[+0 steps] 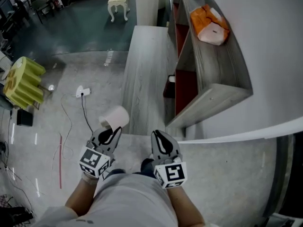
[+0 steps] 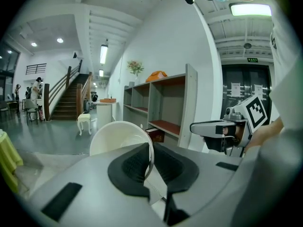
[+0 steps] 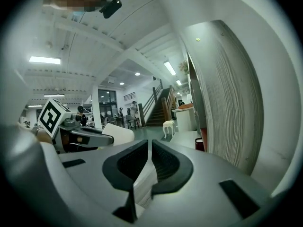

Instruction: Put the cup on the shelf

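A white cup [image 1: 115, 117] hangs in the air near the end of the low grey bench [image 1: 144, 65], its rim pinched by my left gripper [image 1: 110, 132]. In the left gripper view the cup [image 2: 118, 137] lies on its side with its thin wall between the two dark pads. My right gripper [image 1: 161, 141] is held beside it, shut with nothing between its jaws; the right gripper view shows its pads [image 3: 163, 161] almost touching. The grey shelf unit [image 1: 210, 65] with red-brown inner panels stands to the right.
An orange and white bundle [image 1: 209, 25] lies on top of the shelf unit. A dark mug [image 1: 169, 85] sits in a lower compartment. A yellow-green ridged stool [image 1: 22, 82], a floor socket with cables [image 1: 81, 92] and a white stool [image 1: 118, 4] are to the left.
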The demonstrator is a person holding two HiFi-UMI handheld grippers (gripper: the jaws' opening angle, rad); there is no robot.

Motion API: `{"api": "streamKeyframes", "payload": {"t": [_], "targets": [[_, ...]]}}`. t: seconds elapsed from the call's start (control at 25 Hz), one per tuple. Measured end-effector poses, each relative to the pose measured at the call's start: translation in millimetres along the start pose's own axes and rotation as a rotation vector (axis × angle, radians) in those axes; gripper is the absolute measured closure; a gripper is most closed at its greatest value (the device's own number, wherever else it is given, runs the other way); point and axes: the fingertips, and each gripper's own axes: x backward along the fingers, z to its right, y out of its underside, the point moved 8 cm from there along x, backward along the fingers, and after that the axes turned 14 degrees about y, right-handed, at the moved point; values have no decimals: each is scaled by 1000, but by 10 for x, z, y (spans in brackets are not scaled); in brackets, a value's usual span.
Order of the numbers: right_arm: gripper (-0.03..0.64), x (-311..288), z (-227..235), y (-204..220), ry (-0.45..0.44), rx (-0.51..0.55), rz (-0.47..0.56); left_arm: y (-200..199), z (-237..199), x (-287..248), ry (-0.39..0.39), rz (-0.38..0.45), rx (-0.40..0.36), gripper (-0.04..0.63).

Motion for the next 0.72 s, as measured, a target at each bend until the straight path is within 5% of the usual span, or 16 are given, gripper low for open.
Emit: {"api": "streamKeyframes", "payload": {"t": [0.4,0.72], "targets": [[580,-257,398,-80,-79,11,-33,-244,-12,-726,53,-74,-41,558],[580,-322,474,-64,2,8,-81,-488,-172,-1217,253,-116,-144,558]]}}
